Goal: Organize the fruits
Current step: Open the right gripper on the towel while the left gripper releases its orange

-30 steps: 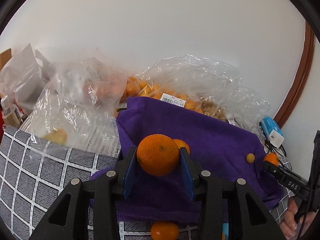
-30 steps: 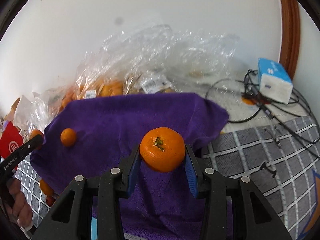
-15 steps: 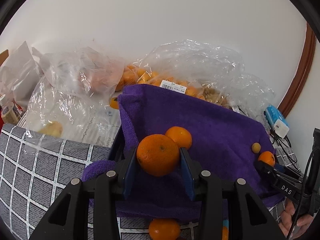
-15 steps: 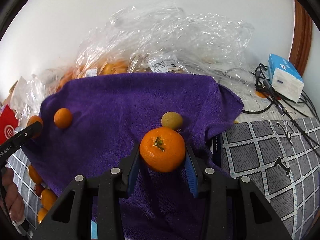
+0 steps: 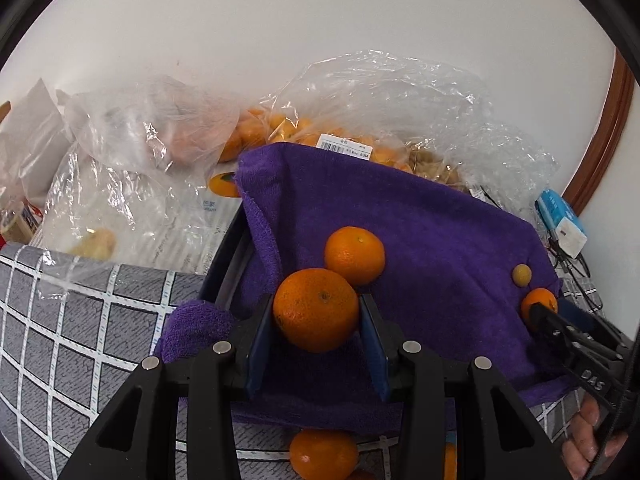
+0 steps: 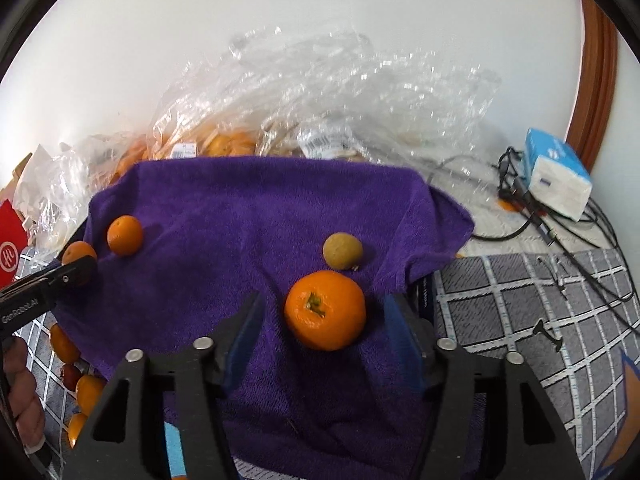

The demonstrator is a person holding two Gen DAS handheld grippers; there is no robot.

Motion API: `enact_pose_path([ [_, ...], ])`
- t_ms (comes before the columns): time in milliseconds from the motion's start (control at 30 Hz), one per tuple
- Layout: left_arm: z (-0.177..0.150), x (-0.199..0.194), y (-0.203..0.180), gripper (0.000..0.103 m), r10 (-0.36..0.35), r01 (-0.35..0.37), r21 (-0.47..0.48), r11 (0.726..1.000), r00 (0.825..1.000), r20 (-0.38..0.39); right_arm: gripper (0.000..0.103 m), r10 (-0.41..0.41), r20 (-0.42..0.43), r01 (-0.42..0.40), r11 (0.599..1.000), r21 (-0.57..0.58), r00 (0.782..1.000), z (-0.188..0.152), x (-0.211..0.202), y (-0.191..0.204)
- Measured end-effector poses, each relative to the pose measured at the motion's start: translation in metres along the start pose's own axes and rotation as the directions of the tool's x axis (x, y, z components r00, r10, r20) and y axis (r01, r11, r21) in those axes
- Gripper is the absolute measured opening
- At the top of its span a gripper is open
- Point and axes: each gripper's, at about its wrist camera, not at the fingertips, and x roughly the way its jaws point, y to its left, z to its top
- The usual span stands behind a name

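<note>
The right claw's arm (image 5: 592,372) reads "DAS"; the left claw's arm (image 6: 20,307) reads "GenRobot.AI".

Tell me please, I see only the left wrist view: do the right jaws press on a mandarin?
Observer: No. The right gripper has its jaws opening; the mandarin lies between them on the purple towel, untouched.
Operator: Where does its stem point?
Observer: The green stem points up, toward the camera.
Operator: Anything off the towel?
Observer: A small red fruit lies among loose mandarins beside the towel's left edge.
</note>
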Motion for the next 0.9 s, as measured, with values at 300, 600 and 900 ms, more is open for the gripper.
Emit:
enact_pose_path([
  [300, 0.0, -0.006, -0.007, 0.053, 0.005, -0.005, 0.031, 1.0, 1.0, 0.016, 0.068, -0.045, 0.041, 0.044, 0.998, 0.038, 0.998, -0.002, -0.014, -0.006],
  [600, 0.005, -0.036, -0.013, 0.053, 0.001, -0.006, 0.034, 0.999, 0.989, 0.151, 0.068, -0.066, 0.125, 0.053, 0.993, 0.108, 0.99, 0.009, -0.06, -0.013],
  [900, 0.013, -0.065, -0.021, 0.053, -0.054, 0.048, 0.036, 0.998, 0.977, 0.206, 0.062, -0.131, 0.058, 0.125, 0.988, 0.092, 0.99, -0.032, -0.101, -0.028],
])
